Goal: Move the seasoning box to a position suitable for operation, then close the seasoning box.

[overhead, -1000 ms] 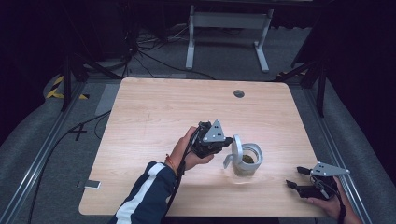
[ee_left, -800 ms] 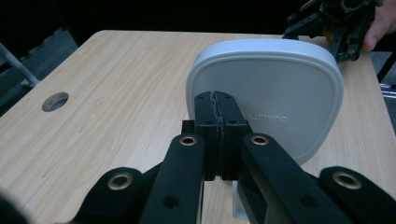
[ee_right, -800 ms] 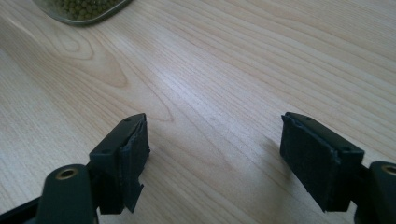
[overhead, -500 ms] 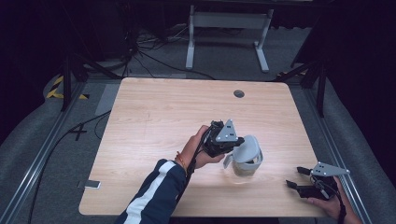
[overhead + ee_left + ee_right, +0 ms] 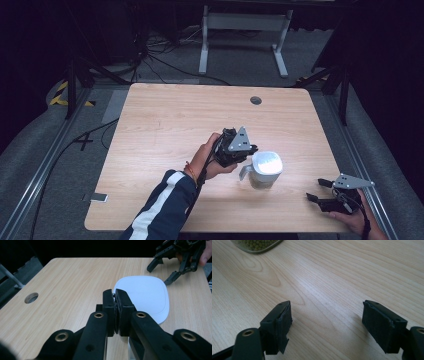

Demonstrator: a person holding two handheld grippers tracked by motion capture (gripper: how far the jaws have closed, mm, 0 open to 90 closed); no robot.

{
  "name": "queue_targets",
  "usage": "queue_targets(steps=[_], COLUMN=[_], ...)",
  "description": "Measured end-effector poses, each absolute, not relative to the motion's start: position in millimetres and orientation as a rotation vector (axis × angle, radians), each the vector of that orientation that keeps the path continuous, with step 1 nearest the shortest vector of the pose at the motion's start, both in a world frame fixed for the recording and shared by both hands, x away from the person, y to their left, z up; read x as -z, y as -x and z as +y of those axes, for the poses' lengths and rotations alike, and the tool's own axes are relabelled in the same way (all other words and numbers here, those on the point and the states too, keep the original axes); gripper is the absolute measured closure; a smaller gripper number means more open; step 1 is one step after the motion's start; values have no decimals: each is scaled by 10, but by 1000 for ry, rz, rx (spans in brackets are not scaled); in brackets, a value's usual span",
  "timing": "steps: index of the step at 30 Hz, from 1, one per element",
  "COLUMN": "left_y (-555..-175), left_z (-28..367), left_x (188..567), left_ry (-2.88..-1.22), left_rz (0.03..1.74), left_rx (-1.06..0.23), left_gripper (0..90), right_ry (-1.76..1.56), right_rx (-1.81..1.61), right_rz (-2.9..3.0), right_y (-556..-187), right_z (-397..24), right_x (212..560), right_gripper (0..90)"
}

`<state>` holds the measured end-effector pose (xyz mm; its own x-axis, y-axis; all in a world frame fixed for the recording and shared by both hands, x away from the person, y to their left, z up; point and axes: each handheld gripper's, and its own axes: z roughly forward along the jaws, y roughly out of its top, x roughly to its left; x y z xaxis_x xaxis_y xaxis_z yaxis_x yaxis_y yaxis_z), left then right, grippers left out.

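- We hold the left gripper point(image 5: 248, 150) over the middle of the wooden table point(image 5: 165, 125), its tips right at the edge of the white lid point(image 5: 267, 162) that sits on the jar point(image 5: 260, 181).
- In the left gripper view the two black jaws stand pressed nearly together, and a thin white edge of the lid point(image 5: 142, 293) shows pinched between the pads at their tips; the left gripper point(image 5: 115, 298) is clamped narrow on that rim.
- The lid lies flat and level across the jar's mouth, a rounded white square seen from above.
- A grey clasp point(image 5: 244, 173) hangs from the jar's side towards the left hand point(image 5: 207, 160).
- We rest the right gripper point(image 5: 315, 190) near the table's right front corner, well apart from the jar, its jaws spread wide with nothing between them.
- In the right gripper view the right gripper point(image 5: 327, 320) has bare wood between its pads, and the glass base of the jar point(image 5: 255, 245), holding small green round things, sits at the top left edge.
- A round hole point(image 5: 256, 100) lies near the table's far edge.
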<state>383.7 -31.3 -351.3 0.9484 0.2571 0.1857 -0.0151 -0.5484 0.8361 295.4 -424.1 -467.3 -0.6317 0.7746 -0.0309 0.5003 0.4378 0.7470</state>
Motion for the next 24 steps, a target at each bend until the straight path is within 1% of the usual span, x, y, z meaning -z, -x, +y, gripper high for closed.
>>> queue_targets(steps=[7, 12, 15, 17, 19, 20, 21, 22, 23, 24], left_y=[-3850, -3832, -3804, -3791, -3770, -3758, -3744, -3744, -3724, -3703], left_z=[-163, 14, 140, 243, 378, 445, 540, 540, 637, 715], left_x=[3501, 3523, 3538, 3562, 3619, 3650, 3694, 3694, 3745, 3792], left_ry=[-2138, -2163, -2174, -2200, -2228, -2243, -2265, -2265, -2280, -2296], left_rz=[192, 227, 248, 255, 286, 306, 330, 330, 351, 370], left_rx=[-372, -402, -420, -447, -461, -470, -480, -480, -497, -515], left_gripper=[836, 816, 784, 751, 693, 644, 615, 564, 564, 531], right_ry=[-1084, -1084, -1088, -1088, -1088, -1088, -1088, -1088, -1088, -1088], right_rx=[-1024, -1025, -1023, -1022, -1022, -1022, -1022, -1022, -1022, -1022], right_rz=[2325, 2323, 2324, 2324, 2324, 2324, 2323, 2323, 2324, 2324], right_y=[-2954, -2953, -2954, -2955, -2954, -2954, -2954, -2954, -2954, -2955], right_z=[-4241, -4239, -4237, -4237, -4237, -4237, -4237, -4237, -4237, -4237], right_x=[4673, 4674, 4672, 4672, 4672, 4672, 4672, 4672, 4672, 4672], right_gripper=[238, 238, 236, 236, 236, 236, 235, 235, 235, 235])
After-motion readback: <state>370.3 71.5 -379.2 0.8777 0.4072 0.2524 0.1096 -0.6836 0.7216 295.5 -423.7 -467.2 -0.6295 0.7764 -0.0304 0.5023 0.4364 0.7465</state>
